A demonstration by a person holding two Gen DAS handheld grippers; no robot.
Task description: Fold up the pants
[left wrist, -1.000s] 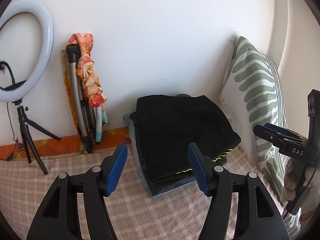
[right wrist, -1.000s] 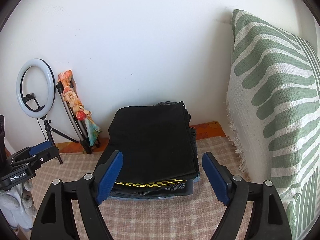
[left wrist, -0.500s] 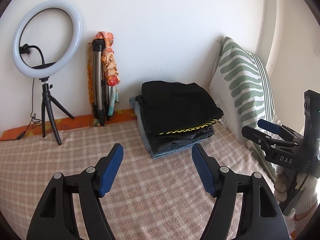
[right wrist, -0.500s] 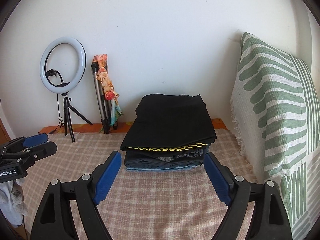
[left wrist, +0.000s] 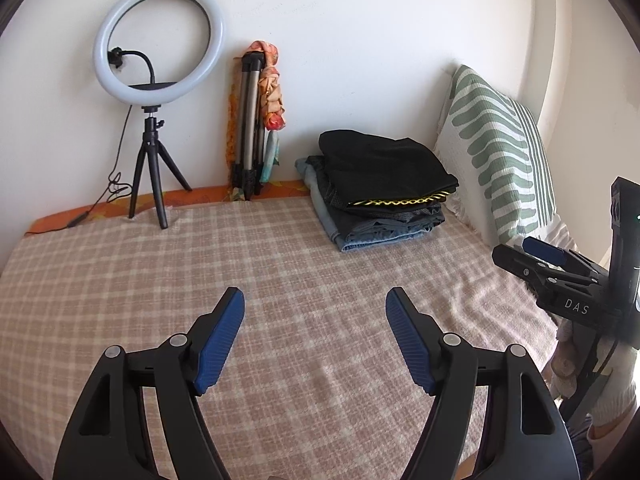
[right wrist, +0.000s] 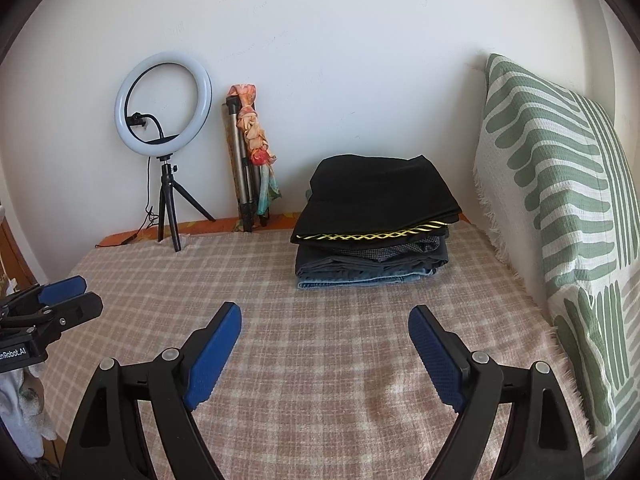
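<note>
While both grippers hang above the checked bed cover (left wrist: pixel 280 264), neither holds anything: the left gripper (left wrist: pixel 315 308) has its blue-padded fingers (left wrist: pixel 222 336) spread apart with only cover showing between them, and the right gripper (right wrist: pixel 325 322) likewise has its fingers (right wrist: pixel 434 354) wide, the jaws opening at this moment, nothing between them. Folded pants sit in a stack (right wrist: pixel 372 224) at the far end of the bed, well ahead of both grippers, close to the wall and just beside the green-and-white patterned pillow (right wrist: pixel 560 200) that leans upright on the right. Black pants with a yellow criss-cross trim (right wrist: pixel 376 200) lie on top of the stack; a grey checked piece and denim lie under them, the denim (left wrist: pixel 360 236) touching the cover. Left of the stack a folded tripod (left wrist: pixel 250 128) leans on the wall with an orange patterned cloth (left wrist: pixel 272 92) tied round its top. Further left a ring light (left wrist: pixel 158 36) stands on a small black tripod at the edge of the cover, cable trailing down behind. Orange sheet (left wrist: pixel 200 194) shows along the wall past the cover. In the left wrist view the right gripper appears at the right edge; in the right wrist view the left one appears at the left edge, apart from each other.
</note>
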